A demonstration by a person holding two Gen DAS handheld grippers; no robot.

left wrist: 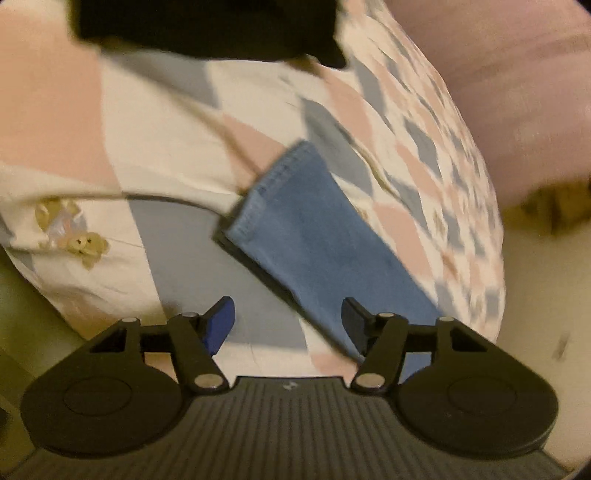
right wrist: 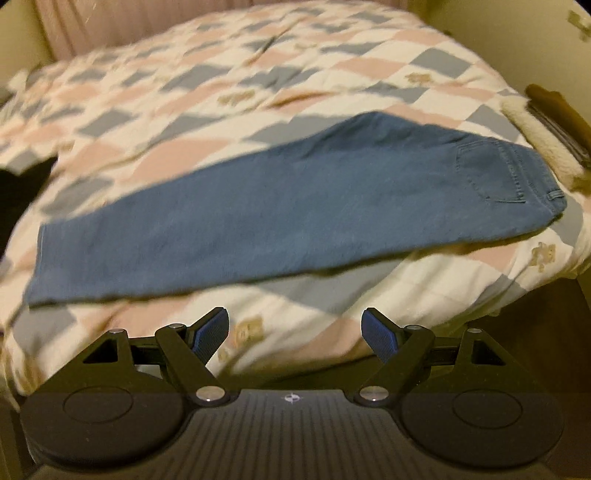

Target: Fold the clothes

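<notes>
Blue jeans (right wrist: 258, 210) lying flat, legs together, across a checked quilt (right wrist: 221, 92) on a bed, left tool (left wrist: 287, 325) open and empty above the hem end, right tool (right wrist: 295, 334) open and empty near the bed's edge, black cloth (left wrist: 207, 29) beyond.

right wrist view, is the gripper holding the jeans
No, the right gripper is open with nothing between its fingers, and the jeans lie flat on the quilt beyond it.

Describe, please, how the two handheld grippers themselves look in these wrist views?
The left gripper and the right gripper match: black linkage arms with silver pivot pins, round black side housings, a ribbed dark grey body with a small logo, and blue textured pads.
</notes>
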